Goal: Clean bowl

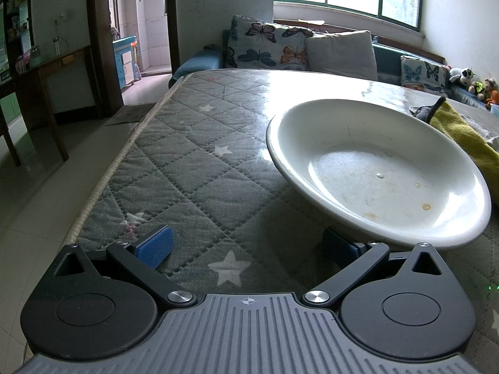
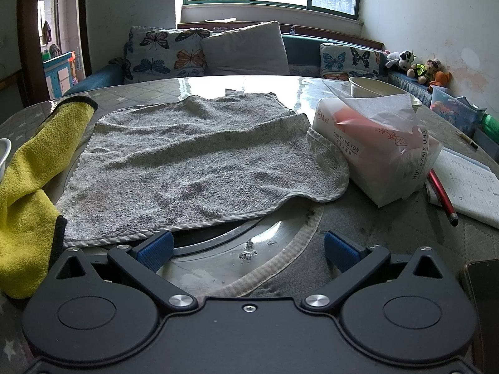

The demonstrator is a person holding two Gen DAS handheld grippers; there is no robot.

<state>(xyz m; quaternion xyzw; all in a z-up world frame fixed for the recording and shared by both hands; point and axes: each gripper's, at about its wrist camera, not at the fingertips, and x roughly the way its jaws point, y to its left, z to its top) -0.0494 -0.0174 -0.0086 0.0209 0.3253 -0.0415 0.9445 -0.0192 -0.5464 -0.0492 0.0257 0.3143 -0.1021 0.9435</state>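
Two views look forward along hand-held grippers over a round table covered with a grey quilted, star-patterned cloth [image 1: 193, 143] under a clear glossy sheet.

In the left wrist view, the left gripper [image 1: 249, 246] fills the bottom of the frame. Its two blue-padded fingers [image 1: 155, 245] are spread wide apart and hold nothing. A wide, shallow white bowl [image 1: 379, 171] sits at the centre right of the frame. Its inside shows faint brownish stains and a small orange spot near the lower right. The bowl's near rim overhangs the right finger, hiding part of it; whether they touch cannot be told. At the right edge of the frame, just beyond the bowl, lies a yellow microfibre cloth with dark edging [image 1: 464, 137].

In the right wrist view, the right gripper [image 2: 249, 246] sits at the bottom of the frame, its fingers also wide apart and empty. A grey terry towel with a pale hem [image 2: 193, 162] lies spread across the middle of the frame, and its near edge reaches the left finger. The yellow cloth occupies the left side. To the right of the towel stands a soft plastic pack of tissues [image 2: 377, 143], with a sheet sticking up. Behind it is a small white cup [image 2: 371, 85]. At the far right lie a red pen [image 2: 443, 196] and a squared-paper notebook [image 2: 467, 187].
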